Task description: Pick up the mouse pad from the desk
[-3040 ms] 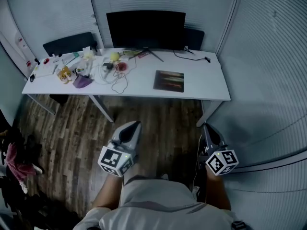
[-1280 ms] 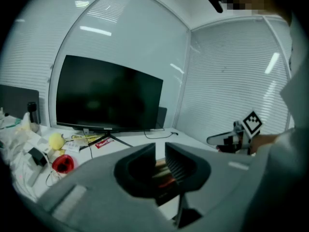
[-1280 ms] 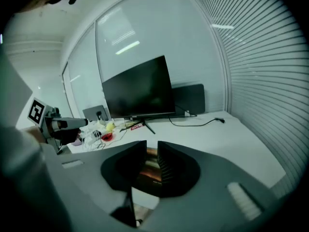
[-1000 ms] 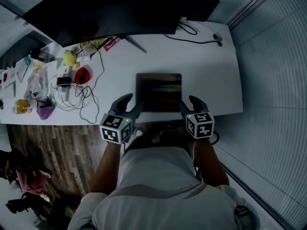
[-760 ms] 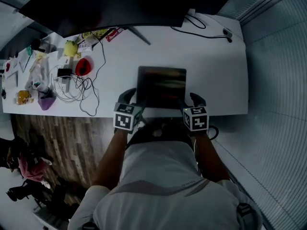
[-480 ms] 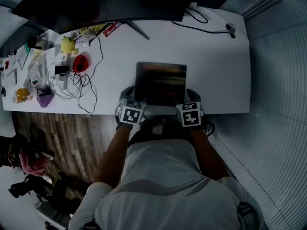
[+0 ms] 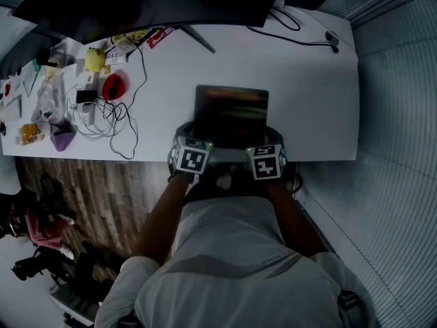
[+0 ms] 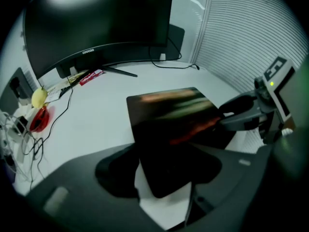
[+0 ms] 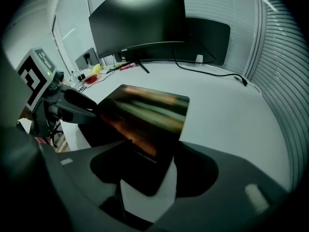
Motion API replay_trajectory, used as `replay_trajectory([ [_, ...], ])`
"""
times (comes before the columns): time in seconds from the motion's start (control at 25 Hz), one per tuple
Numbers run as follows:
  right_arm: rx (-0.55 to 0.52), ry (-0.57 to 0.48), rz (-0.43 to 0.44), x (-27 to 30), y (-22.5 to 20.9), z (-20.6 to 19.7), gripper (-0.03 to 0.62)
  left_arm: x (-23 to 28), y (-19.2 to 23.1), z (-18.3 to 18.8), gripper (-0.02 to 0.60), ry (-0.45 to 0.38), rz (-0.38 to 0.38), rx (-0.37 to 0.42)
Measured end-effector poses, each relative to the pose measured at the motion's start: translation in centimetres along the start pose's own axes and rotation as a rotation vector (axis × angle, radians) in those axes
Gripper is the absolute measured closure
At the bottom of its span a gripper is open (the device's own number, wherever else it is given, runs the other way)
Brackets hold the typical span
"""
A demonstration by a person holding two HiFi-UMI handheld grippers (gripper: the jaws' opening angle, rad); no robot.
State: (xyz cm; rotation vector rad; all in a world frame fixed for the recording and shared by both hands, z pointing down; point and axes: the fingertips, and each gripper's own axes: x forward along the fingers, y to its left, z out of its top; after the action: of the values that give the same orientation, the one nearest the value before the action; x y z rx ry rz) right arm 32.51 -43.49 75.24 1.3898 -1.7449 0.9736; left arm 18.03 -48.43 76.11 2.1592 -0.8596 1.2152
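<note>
We stand over a white desk point(image 7: 307, 80) with a dark monitor point(image 7: 171, 2) along its back edge. The pad point(image 7: 231, 115) lies on the desk near the front edge, dark with blurred streaks of colour. Its near left corner sits between the jaws of our left gripper point(image 8: 161, 170), which are wide but closing, not yet pressing on it. The near right corner sits between the spread jaws of our right gripper point(image 9: 157, 170). Cables point(image 7: 116, 125) clutter the left end, well apart from the pad.

The mouse pad point(image 7: 231, 115) lies at the near edge of the desk point(image 7: 311, 108), the monitor point(image 7: 171, 5) stands behind it, and the cables point(image 7: 126, 128) lie to its left
</note>
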Motion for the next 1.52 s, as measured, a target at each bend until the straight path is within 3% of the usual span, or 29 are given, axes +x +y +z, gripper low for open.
replay_trajectory([
  [0.08,0.002,0.007,-0.003,0.0,0.3,0.0,0.332,0.0,-0.2,0.0,0.333,0.016,0.001,0.008],
  [0.28,-0.015,-0.015,-0.013,0.1,1.9,0.0,0.478,-0.1,-2.0,0.3,0.496,0.008,0.003,0.073],
  [0.52,-0.012,-0.097,0.039,-1.4,2.8,1.1,0.529,-2.4,-2.4,1.7,0.494,-0.084,-0.063,0.051],
  [0.84,-0.028,-0.370,0.004,-8.9,4.0,7.7,0.534,-11.8,-2.9,7.5,0.508,-0.343,-0.105,0.116],
  [1.08,-0.080,-0.595,-0.046,-17.7,7.3,13.3,0.539,-22.0,-2.5,11.7,0.510,-0.597,-0.078,0.149],
  [1.32,-0.142,-0.808,-0.076,-27.0,11.2,17.5,0.543,-32.5,-2.5,14.2,0.512,-0.817,-0.046,0.167],
  [1.52,-0.177,-0.948,-0.100,-33.5,14.0,18.5,0.543,-39.3,-3.5,14.5,0.512,-0.966,-0.038,0.207],
])
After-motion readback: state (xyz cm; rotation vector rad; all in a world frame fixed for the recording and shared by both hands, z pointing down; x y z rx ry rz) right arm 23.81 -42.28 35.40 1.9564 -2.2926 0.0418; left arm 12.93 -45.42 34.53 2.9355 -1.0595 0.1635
